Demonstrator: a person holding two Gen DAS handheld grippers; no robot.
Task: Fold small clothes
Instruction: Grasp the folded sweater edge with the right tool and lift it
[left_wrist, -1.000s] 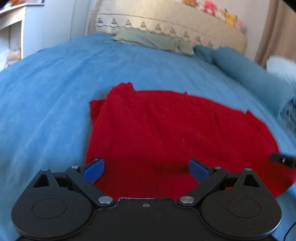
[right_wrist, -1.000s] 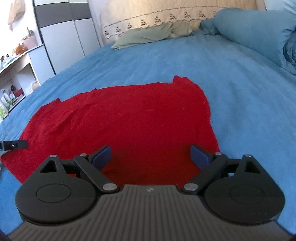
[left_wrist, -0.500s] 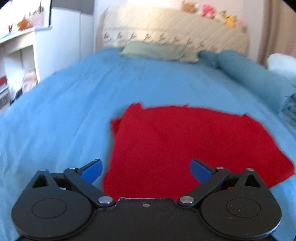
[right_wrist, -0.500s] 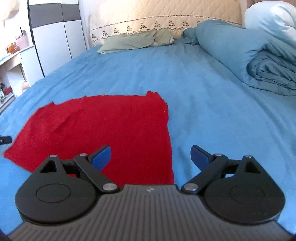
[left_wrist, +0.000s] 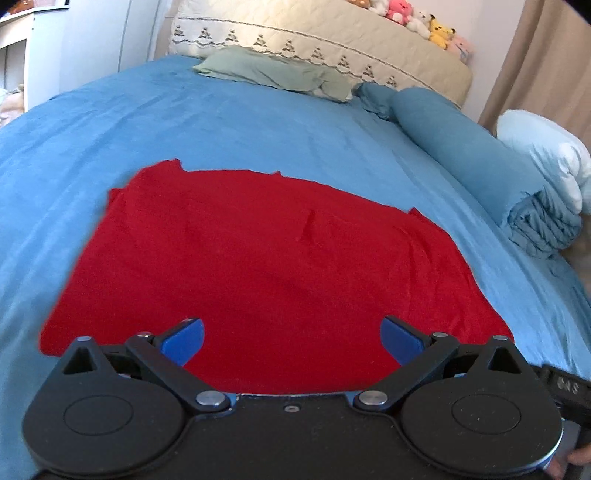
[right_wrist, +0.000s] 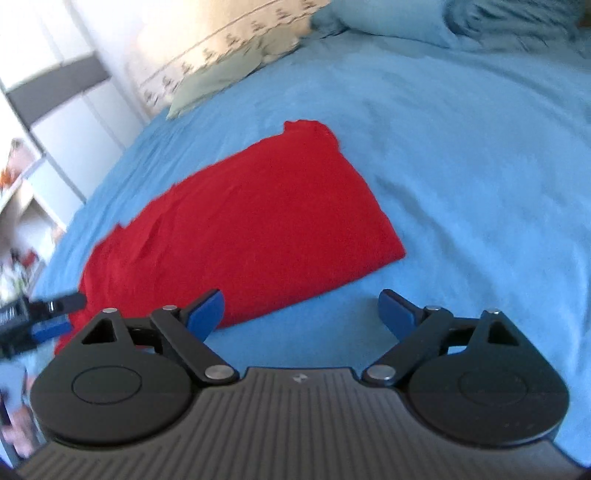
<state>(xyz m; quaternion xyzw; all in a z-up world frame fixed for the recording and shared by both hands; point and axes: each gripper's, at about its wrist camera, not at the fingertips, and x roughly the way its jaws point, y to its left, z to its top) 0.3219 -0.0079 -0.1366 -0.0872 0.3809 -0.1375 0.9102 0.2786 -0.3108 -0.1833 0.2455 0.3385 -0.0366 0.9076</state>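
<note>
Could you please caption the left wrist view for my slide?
Open left gripper poised over a red garment spread flat on the blue bedspread.

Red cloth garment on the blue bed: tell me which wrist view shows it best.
The left wrist view. There the red cloth garment is sharp and fills the middle, wrinkles visible, only its near edge hidden behind the open left gripper. The right wrist view is motion-blurred and shows it slanted and off to the left.
</note>
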